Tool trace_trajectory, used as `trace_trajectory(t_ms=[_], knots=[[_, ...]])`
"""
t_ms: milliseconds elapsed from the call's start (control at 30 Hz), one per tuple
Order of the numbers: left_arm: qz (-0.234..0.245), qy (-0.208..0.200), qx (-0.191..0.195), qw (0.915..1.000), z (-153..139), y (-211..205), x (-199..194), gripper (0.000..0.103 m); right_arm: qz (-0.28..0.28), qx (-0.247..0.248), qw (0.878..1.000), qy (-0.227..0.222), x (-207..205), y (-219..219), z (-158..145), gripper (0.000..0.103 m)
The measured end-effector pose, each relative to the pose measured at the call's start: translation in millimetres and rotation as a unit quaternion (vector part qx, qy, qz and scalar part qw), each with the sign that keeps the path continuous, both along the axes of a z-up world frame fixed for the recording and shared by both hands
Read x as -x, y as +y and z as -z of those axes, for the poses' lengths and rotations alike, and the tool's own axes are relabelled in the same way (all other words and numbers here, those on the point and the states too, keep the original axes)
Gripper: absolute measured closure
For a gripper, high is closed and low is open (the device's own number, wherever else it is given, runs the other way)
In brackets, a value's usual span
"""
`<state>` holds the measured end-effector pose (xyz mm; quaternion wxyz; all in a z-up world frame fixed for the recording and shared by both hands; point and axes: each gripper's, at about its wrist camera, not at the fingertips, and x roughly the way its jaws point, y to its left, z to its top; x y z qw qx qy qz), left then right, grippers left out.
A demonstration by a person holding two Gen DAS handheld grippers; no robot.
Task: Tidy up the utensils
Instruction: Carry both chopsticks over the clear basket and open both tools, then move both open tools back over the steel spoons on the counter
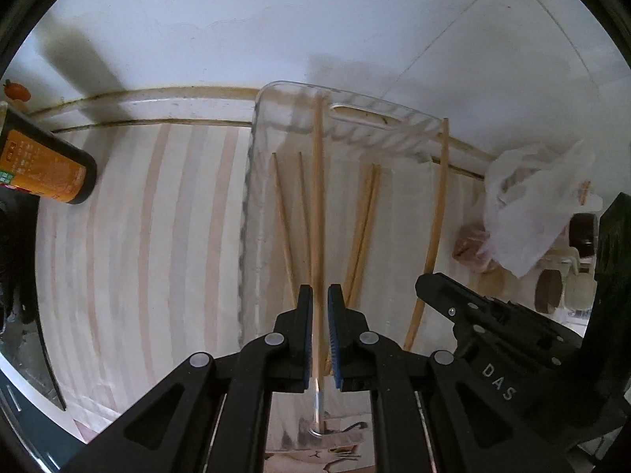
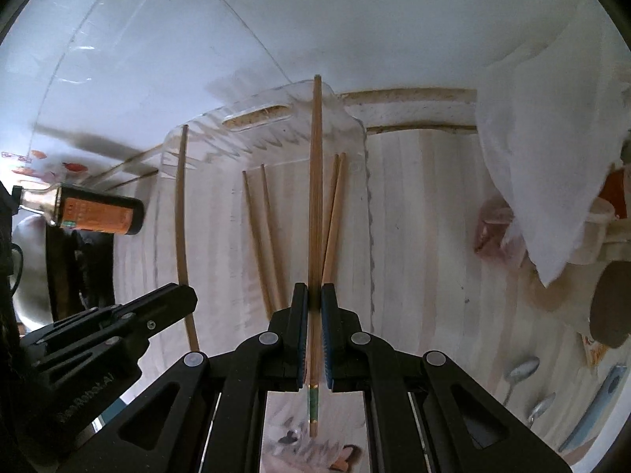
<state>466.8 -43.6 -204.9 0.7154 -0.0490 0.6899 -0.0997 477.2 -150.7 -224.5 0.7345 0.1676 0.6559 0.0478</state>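
A clear plastic tray lies on the striped tabletop and holds several wooden chopsticks. It also shows in the right wrist view. My left gripper holds a long chopstick between its blue pads, pointing into the tray. My right gripper is shut on another chopstick with a green band near its end, held over the tray. The right gripper's body appears at the left wrist view's lower right, the left gripper's at the right wrist view's lower left.
An orange-labelled bottle lies on its side at the left; it also shows in the right wrist view. A white plastic bag and jars sit at the right. Two spoons and a blue utensil lie at the right wrist view's lower right.
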Motion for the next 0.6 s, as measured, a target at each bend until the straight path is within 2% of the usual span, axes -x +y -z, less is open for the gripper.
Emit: trace_trajectory(t_ms=[100,167,200,300,333,367,500,567,600], knots=[[-0.003,-0.015,-0.023,0.9996,-5.3,4.0,-0.2,0.096,-0.004,0.004,1.000,0.005,-2.8,5.1,4.3,0.093],[-0.003,-0.035,-0.037,0.9987,-13.7,7.2,3.4,0.094,-0.004,0.000,1.000,0.011,-1.7,5.9,6.8,0.074],[-0.001,-0.048,-0.048,0.9977,-18.7,8.1,6.2,0.093,-0.005,0.007,1.000,0.008,0.2,6.7,6.6,0.070],[0.000,-0.088,-0.077,0.9932,-30.8,12.1,16.0,0.072,-0.006,0.034,0.999,-0.011,9.9,6.9,-0.1,0.069],[-0.002,-0.105,-0.089,0.9904,-35.3,13.5,22.1,0.055,-0.007,0.043,0.999,-0.018,14.2,7.2,-3.0,0.068],[-0.006,-0.128,-0.097,0.9870,-39.9,15.5,30.1,0.043,-0.007,0.052,0.998,-0.026,19.1,6.6,-6.2,0.067],[-0.009,-0.187,-0.129,0.9738,-43.9,21.3,61.6,0.030,-0.014,0.102,0.992,-0.069,51.3,7.3,-19.5,0.057],[-0.006,-0.201,-0.137,0.9700,-41.8,23.4,72.6,0.010,-0.013,0.122,0.989,-0.085,68.5,8.1,-23.7,0.048],[-0.003,-0.209,-0.135,0.9687,-41.2,23.5,79.5,0.007,-0.011,0.132,0.987,-0.092,77.2,8.1,-25.2,0.045]])
